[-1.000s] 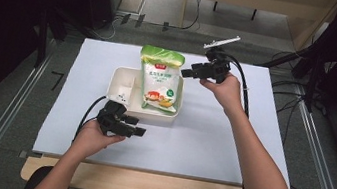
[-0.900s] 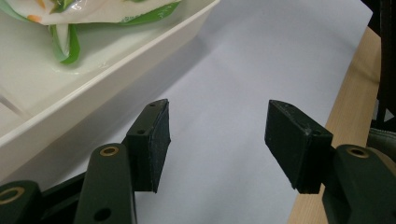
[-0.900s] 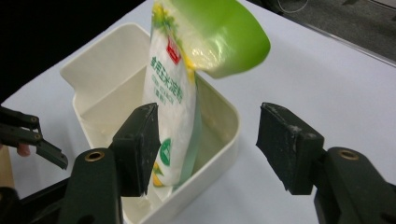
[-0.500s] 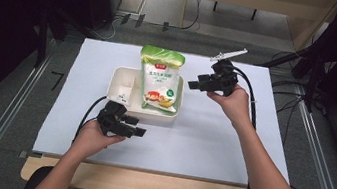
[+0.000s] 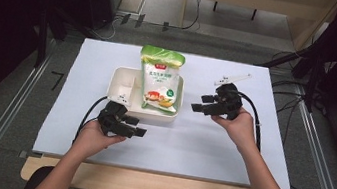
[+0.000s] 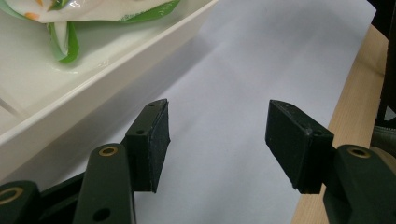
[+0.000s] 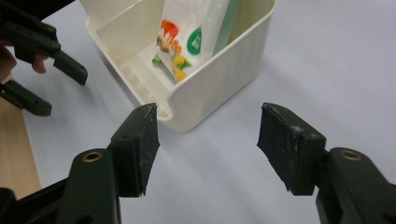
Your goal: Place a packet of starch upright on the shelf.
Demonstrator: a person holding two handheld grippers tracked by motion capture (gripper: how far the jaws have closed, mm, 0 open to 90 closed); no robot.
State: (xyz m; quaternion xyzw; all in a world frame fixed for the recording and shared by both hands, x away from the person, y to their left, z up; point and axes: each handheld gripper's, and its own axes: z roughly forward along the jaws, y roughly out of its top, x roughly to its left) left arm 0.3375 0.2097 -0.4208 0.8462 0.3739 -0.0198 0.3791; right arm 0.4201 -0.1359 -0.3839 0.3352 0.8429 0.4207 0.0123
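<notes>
Bag (image 5: 160, 78) stands upright, propped in the tray (image 5: 124, 75); both released: left hand-held gripper (image 5: 134, 126) near, right hand-held gripper (image 5: 200, 103) beside it, jaws just widened, empty.

The right gripper (image 7: 208, 140) holds its 2 black jaws apart, having just widened, nothing between them. Beyond stands a white plastic tub (image 7: 219, 88) holding a white-and-green printed food pouch (image 7: 196, 32).

Right tool (image 5: 196, 102), empty, has drawn nearer, seemingly lower.
</notes>
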